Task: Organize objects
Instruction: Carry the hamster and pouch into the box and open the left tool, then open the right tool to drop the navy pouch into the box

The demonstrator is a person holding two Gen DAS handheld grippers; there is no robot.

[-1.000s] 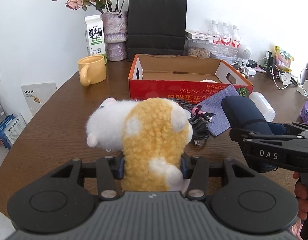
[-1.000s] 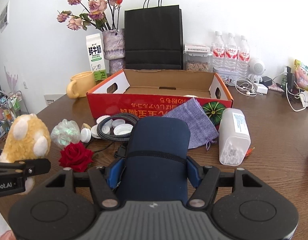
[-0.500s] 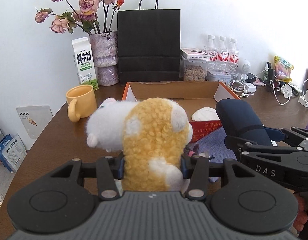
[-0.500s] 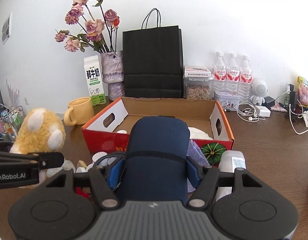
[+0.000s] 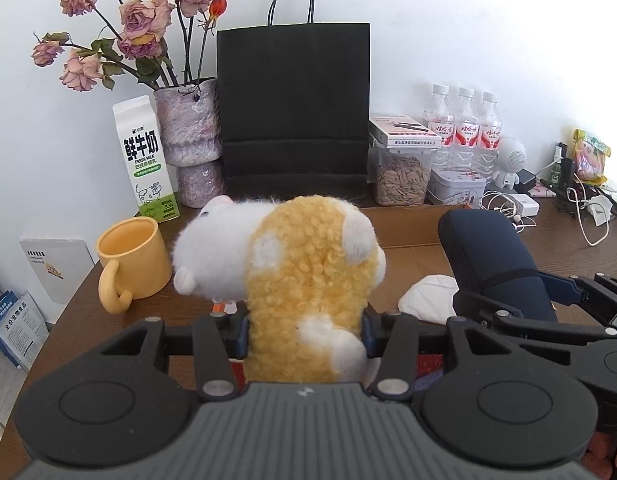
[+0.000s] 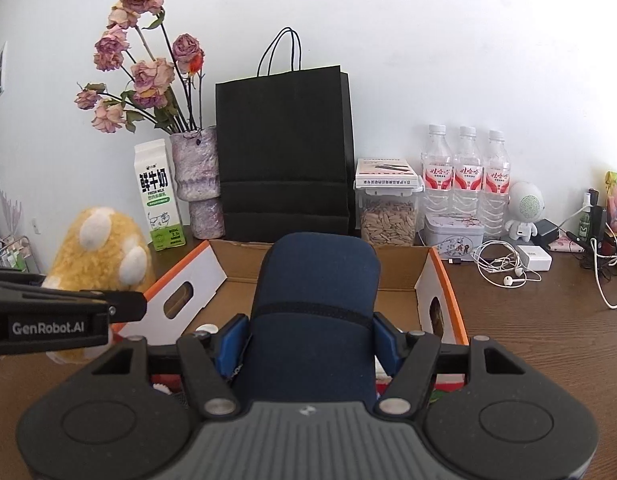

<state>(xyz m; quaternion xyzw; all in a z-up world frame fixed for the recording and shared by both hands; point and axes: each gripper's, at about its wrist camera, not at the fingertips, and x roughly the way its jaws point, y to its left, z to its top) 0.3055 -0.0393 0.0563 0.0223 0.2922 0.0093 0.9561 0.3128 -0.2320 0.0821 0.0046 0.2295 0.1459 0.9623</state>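
Cardboard open box (image 6: 436, 280) ahead: we keep left tongs (image 5: 304, 332) clamped on the yellow-and-white plush toy (image 5: 304, 280), right tongs (image 6: 308, 332) on the navy fabric case (image 6: 316, 304), clearing its rim before release.

On the counter (image 6: 548, 320) an open cardboard box (image 6: 436, 276) sits in the middle, with a paper bag (image 6: 284, 152) standing behind it against the wall. Left of the bag stands a vase (image 6: 196, 176) of flowers, then a milk carton (image 6: 158, 196), and before the carton a mug (image 5: 132, 258). Right of the bag a seed jar (image 6: 388, 218) carries a flat box (image 6: 386, 172) on its lid; three water bottles (image 6: 466, 172) stand further right, a tin (image 6: 452, 232) before them. Earphones (image 6: 504, 268) lie right of the box. A plush toy (image 5: 304, 280) sits between the left hand-held gripper (image 5: 304, 332) fingers, left of the box; a padded case (image 6: 312, 312) sits in the right hand-held gripper (image 6: 308, 340) over the box.
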